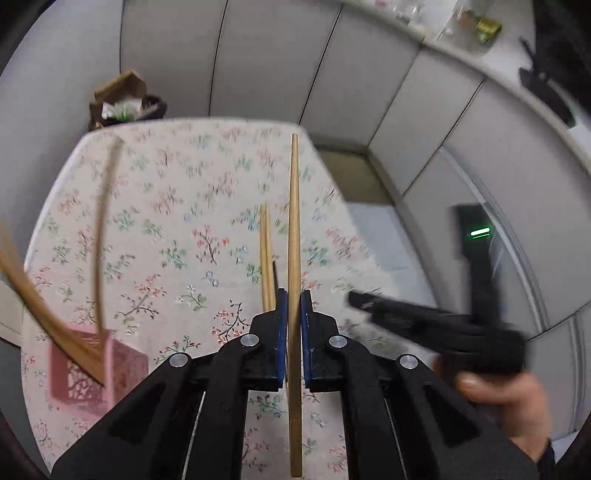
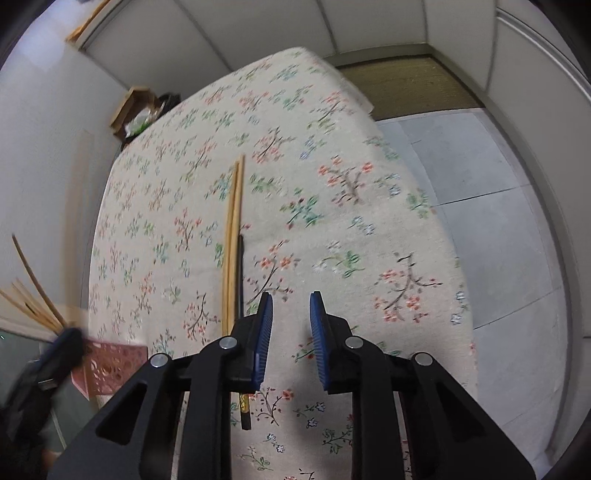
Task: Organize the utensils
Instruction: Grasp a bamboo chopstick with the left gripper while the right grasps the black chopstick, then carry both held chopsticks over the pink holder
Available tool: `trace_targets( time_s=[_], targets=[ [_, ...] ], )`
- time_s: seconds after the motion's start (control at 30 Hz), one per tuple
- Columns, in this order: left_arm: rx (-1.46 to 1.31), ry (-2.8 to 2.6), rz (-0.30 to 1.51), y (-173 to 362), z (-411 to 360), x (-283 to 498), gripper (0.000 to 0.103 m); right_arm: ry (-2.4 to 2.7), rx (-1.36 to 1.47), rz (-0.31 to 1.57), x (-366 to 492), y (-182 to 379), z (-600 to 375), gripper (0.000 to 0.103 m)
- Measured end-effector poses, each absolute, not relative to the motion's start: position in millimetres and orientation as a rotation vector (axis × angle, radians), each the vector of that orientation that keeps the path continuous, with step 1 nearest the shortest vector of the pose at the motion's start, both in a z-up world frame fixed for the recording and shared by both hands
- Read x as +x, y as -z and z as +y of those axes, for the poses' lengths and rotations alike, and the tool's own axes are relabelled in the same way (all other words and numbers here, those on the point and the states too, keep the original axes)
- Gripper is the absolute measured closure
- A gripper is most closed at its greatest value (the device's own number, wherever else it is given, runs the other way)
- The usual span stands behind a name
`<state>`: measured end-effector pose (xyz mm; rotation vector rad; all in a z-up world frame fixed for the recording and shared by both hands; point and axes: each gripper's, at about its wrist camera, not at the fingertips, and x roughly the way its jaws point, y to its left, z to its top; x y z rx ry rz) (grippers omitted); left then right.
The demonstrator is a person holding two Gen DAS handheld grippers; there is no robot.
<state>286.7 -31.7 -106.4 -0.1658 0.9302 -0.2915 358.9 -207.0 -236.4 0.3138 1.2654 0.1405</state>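
Observation:
My left gripper (image 1: pixel 294 295) is shut on a long wooden chopstick (image 1: pixel 294 221), held above the floral tablecloth (image 1: pixel 177 206). Below it on the cloth lie two wooden chopsticks (image 1: pixel 266 254) and a black chopstick (image 1: pixel 275 273). A pink perforated holder (image 1: pixel 96 369) at the lower left has several wooden chopsticks (image 1: pixel 99 236) leaning out of it. My right gripper (image 2: pixel 291 299) hovers open over the cloth with nothing between its blue pads. The wooden pair (image 2: pixel 232 240) and the black chopstick (image 2: pixel 242 266) lie just left of its left finger. The pink holder (image 2: pixel 114 365) is at the left edge.
A cardboard box with rubbish (image 1: pixel 118 96) stands past the table's far left corner. Grey floor tiles (image 2: pixel 480 221) lie to the right of the table. White wall panels surround the table, and a ledge with jars (image 1: pixel 461 22) runs along the top right.

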Motion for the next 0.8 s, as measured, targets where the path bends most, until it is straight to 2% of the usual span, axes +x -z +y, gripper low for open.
trace_targets(
  time_s=[0.17, 0.3, 0.8],
  targets=[
    [-0.199, 0.312, 0.8, 69, -13, 252, 0.097, -0.234, 0.208, 1.359, 355, 257, -165, 0.087],
    [-0.207, 0.309, 0.746, 60, 3, 240, 0.097, -0.263, 0.15, 1.407, 351, 270, -145, 0.089],
    [-0.258, 0.299, 0.731, 60, 43, 230, 0.097, -0.199, 0.048, 1.441, 358, 289, -125, 0.096]
  ],
)
